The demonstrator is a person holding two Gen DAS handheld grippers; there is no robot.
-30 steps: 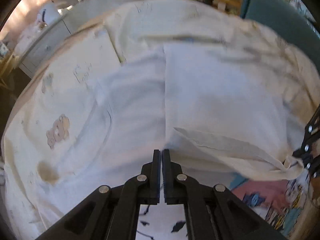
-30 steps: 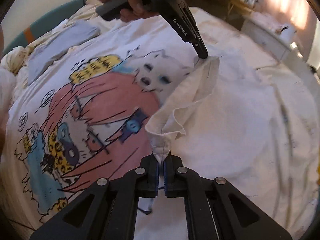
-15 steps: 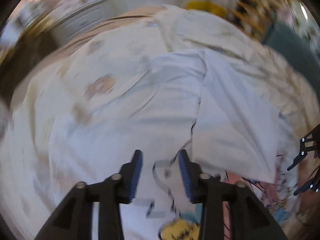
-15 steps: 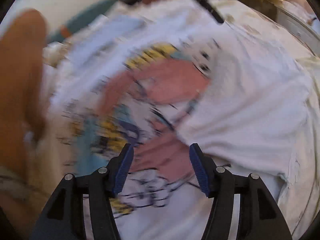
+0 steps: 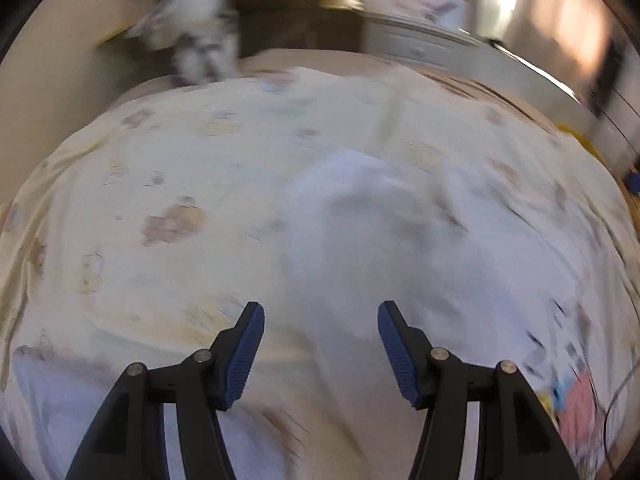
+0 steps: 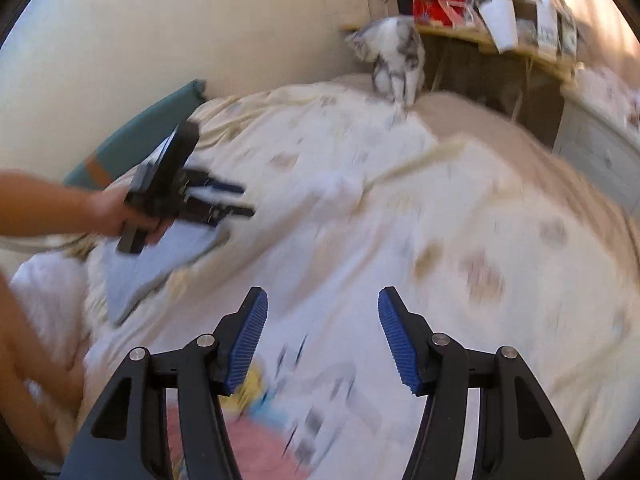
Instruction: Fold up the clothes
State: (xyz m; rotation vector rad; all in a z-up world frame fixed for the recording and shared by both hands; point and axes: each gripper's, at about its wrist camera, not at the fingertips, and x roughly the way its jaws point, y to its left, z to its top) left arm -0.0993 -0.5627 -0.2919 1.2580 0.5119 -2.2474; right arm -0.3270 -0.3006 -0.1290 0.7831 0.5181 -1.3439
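A white T-shirt with a colourful cartoon print lies on the bed, blurred by motion; its print shows at the lower right of the left wrist view. My left gripper hangs open above the shirt's white folded part, holding nothing. In the right wrist view my right gripper is open over the printed area, also with nothing between its fingers. That view shows the left gripper too, held in a hand at the left, above a folded pale-blue garment.
A cream bedspread with small bear prints covers the bed. A grey-white patterned cloth hangs off a wooden desk at the far end. White drawers stand at the right, a teal headboard at the left.
Both grippers let go of the shirt's folded edge and opened wide. Both cameras swung up and away toward the far end of the bed; the shirt's side now lies folded over.
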